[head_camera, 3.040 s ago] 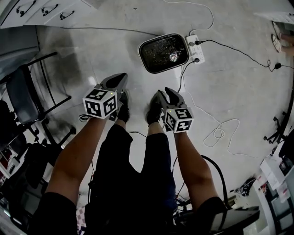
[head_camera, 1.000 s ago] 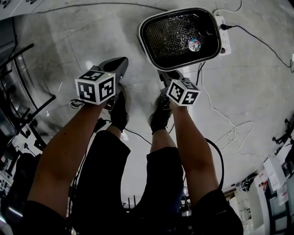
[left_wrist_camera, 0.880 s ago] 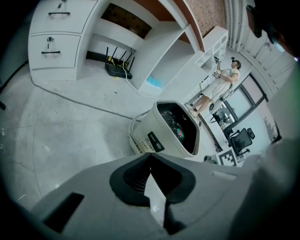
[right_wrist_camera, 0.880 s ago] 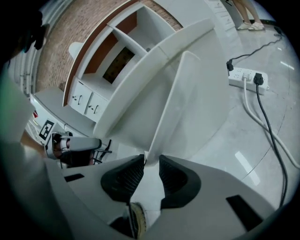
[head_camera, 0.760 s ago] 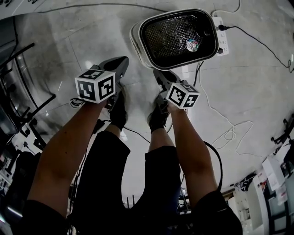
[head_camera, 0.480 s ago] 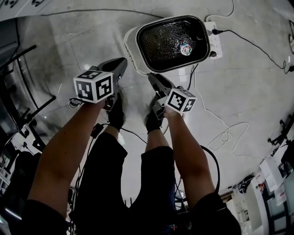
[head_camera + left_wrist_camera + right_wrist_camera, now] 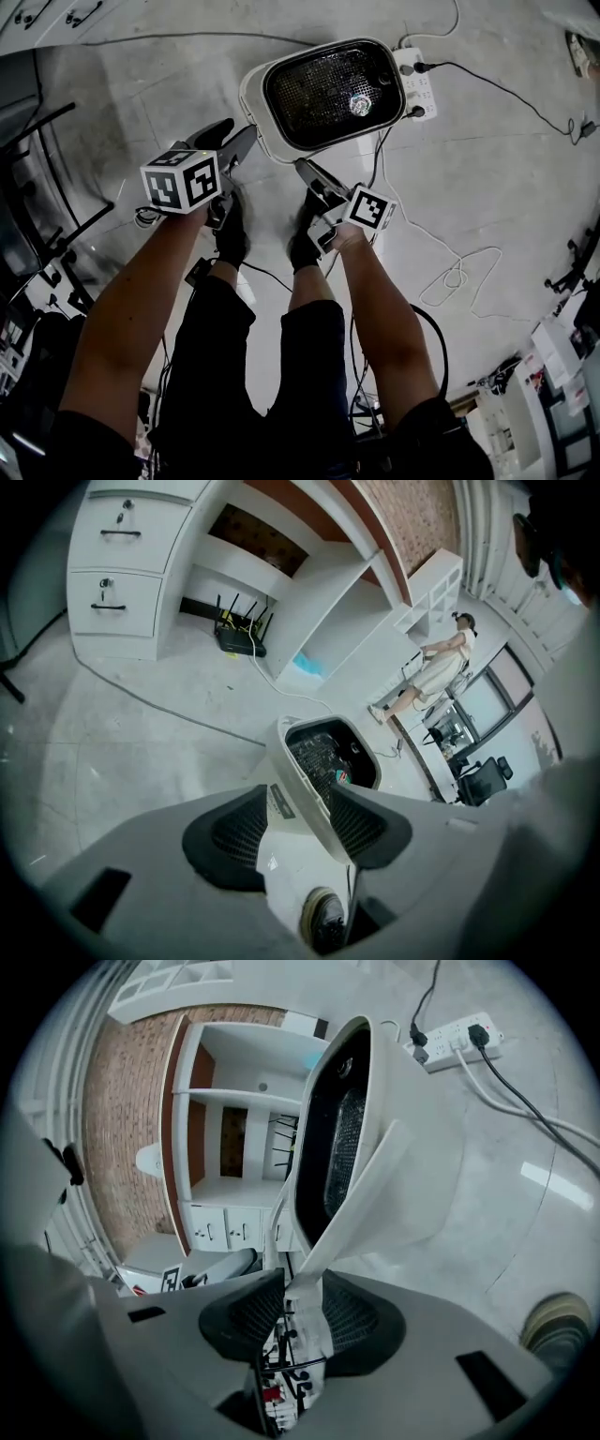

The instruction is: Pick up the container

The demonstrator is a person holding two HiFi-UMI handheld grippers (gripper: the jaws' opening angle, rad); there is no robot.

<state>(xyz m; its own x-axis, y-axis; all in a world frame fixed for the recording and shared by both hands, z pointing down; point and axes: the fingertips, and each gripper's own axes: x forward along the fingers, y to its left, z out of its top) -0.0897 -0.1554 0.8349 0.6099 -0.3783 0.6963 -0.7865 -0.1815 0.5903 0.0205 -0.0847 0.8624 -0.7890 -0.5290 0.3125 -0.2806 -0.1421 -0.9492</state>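
Observation:
The container [image 7: 253, 101] is a white bin with a black mesh inside and a small colourful thing [image 7: 360, 103] in it. It hangs tilted above the floor. My right gripper [image 7: 305, 170] is shut on its near rim; in the right gripper view the pads [image 7: 352, 1314] press on the white rim of the container [image 7: 394, 1157]. My left gripper [image 7: 234, 139] is at the bin's left side. Its jaws have just been opening, and they stand open with the container [image 7: 309, 789] wall between them, in the gap of the left gripper [image 7: 300, 819].
A white power strip [image 7: 413, 82] with plugged black cables lies behind the bin. A looped white cable [image 7: 452, 274] lies at the right, a black chair [image 7: 37, 202] at the left. My shoes [image 7: 228, 239] stand below the grippers. White drawers [image 7: 112, 574] and a distant person [image 7: 439, 667] show beyond.
The container has risen off the floor with my right gripper and moved left in the head view. My left gripper's jaws, shut before, now stand apart around the bin's wall.

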